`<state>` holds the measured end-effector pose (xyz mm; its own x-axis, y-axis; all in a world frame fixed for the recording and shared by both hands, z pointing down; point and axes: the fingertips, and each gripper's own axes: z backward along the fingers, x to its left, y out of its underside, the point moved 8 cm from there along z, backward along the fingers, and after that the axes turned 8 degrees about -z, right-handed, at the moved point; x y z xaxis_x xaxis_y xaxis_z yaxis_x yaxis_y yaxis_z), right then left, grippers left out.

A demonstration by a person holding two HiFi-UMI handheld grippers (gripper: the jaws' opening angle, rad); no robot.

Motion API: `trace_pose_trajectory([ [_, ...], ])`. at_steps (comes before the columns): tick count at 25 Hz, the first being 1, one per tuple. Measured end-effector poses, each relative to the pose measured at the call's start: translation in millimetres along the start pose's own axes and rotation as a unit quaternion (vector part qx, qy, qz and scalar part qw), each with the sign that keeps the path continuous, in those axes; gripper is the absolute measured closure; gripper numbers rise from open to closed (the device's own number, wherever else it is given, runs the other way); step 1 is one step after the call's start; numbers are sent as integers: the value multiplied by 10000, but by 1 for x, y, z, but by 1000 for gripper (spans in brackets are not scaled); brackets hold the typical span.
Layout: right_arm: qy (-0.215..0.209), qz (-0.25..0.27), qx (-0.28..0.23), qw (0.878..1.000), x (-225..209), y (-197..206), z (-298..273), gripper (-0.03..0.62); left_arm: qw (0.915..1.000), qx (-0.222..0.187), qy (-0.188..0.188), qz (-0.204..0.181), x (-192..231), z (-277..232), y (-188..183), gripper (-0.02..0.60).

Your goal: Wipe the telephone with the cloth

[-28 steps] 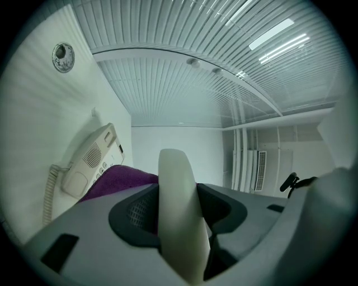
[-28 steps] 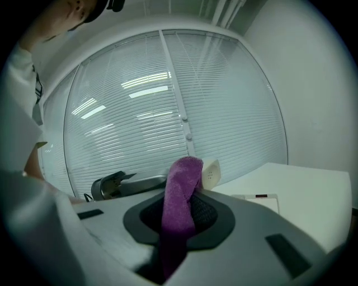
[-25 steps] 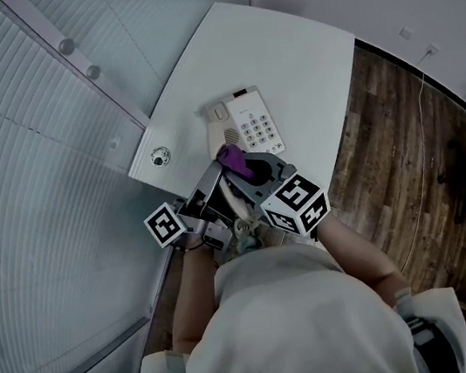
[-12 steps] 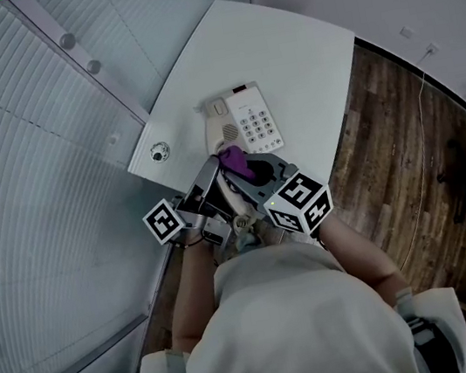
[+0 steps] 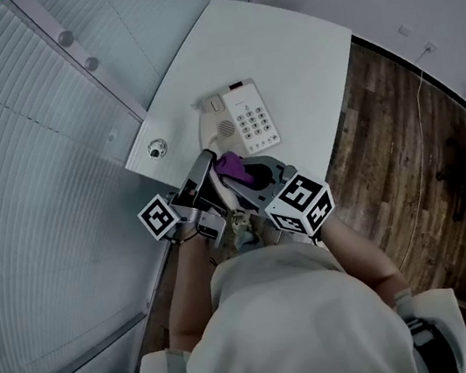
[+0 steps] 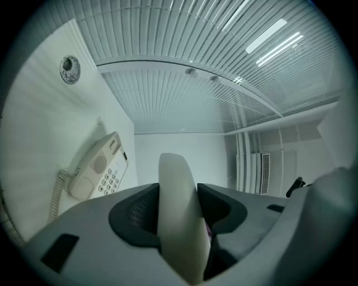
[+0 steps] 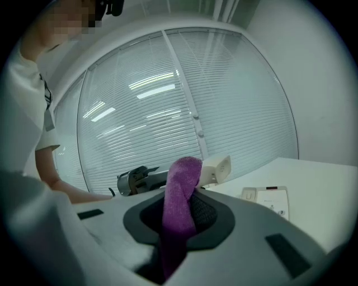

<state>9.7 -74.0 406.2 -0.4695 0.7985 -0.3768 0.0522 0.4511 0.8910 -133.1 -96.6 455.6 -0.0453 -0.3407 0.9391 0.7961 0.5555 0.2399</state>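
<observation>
The cream telephone base (image 5: 250, 116) lies on the white table (image 5: 281, 49); its keypad and bare cradle show, and it also appears in the left gripper view (image 6: 98, 170). My left gripper (image 5: 203, 175) (image 6: 178, 219) is shut on the lifted cream handset (image 6: 173, 179) (image 7: 217, 167), held just off the base's near side. A coiled cord (image 6: 56, 192) runs from the base. My right gripper (image 5: 253, 176) (image 7: 179, 209) is shut on a purple cloth (image 5: 231, 165) (image 7: 180, 192), which stands up between its jaws right beside the handset.
A round metal grommet (image 5: 157, 150) (image 6: 69, 69) sits in the table's left corner. A glass wall with blinds (image 5: 24, 154) runs along the left. Wooden floor (image 5: 396, 154) lies to the right of the table's curved edge.
Both grippers have drawn back slightly toward the person, away from the telephone base, with handset and cloth still held. The base has not moved.
</observation>
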Motion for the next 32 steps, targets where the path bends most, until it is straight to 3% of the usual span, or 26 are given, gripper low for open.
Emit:
trace_pose_trajectory([
  [32, 44, -102, 53, 9999, 23, 35, 52, 534, 9987, -166, -299, -389, -4, 2, 8, 356],
])
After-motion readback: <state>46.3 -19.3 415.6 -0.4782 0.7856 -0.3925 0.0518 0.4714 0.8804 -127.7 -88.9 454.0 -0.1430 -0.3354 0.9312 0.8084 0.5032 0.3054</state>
